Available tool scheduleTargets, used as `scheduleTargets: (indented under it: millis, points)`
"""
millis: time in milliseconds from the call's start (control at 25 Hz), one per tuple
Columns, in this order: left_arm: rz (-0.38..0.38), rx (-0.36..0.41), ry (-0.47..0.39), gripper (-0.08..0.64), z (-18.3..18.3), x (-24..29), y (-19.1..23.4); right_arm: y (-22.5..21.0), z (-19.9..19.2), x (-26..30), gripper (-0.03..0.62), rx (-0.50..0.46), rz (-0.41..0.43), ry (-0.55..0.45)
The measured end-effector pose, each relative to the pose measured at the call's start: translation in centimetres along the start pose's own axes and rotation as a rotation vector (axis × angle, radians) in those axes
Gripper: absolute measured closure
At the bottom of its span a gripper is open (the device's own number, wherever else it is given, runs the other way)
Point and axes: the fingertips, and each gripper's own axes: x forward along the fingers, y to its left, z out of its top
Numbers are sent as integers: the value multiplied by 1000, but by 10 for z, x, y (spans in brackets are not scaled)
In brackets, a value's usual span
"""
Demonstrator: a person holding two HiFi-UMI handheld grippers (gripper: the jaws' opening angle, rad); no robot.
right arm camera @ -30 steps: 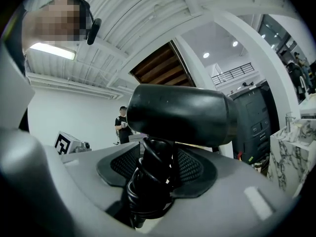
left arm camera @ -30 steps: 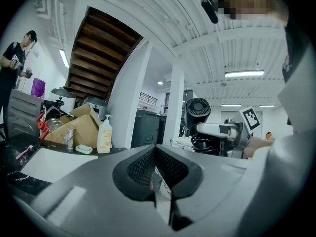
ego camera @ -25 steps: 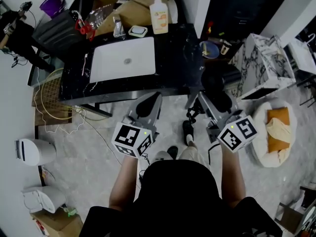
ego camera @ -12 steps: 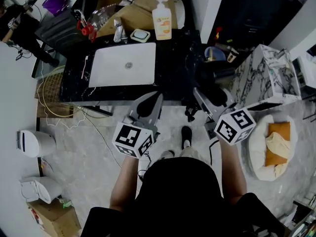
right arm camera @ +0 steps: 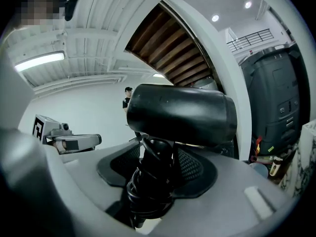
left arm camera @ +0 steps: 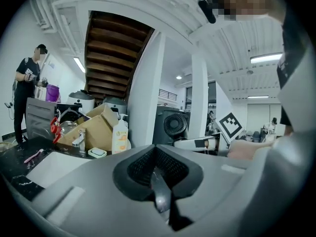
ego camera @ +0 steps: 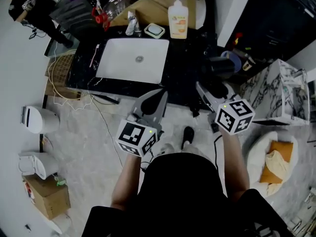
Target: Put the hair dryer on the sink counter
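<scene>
Head view puts our left hand-held gripper [ego camera: 159,94] pressed together on nothing, at the front edge of the black desk [ego camera: 185,78], just before the sink [ego camera: 133,60]. Further right, our right hand-held gripper [ego camera: 211,87] pinches the hair dryer [ego camera: 218,65] by its cord-wrapped handle [right arm camera: 153,181], above the desk's right end. We judge it rigid, smooth plastic, top-heavy, best held there. Its barrel [right arm camera: 180,115] lies level, crosswise to the jaws, grilled end leftward.

A pump bottle [ego camera: 178,17] stands just beside a small dish [ego camera: 154,30], both before a cardboard box [ego camera: 148,6], while on the floor [ego camera: 84,135] sit a white appliance [ego camera: 35,120] (far left) and a white pet bed [ego camera: 254,154] with an orange cushion [ego camera: 275,158].
</scene>
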Motion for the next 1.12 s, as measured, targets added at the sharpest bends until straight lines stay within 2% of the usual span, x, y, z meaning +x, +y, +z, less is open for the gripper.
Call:
scheduleTargets:
  millis: [360, 520, 840, 1120]
  points:
    - [121, -24, 41, 561, -12, 20, 4, -38, -26, 44, 373, -27, 67, 146]
    - [162, -16, 33, 561, -13, 23, 5, -52, -35, 61, 374, -51, 89, 191]
    - [188, -26, 35, 561, -16, 28, 7, -70, -52, 88, 374, -15, 89, 284]
    - [177, -50, 48, 561, -20, 36, 17, -85, -72, 109, 374, -6, 62, 358]
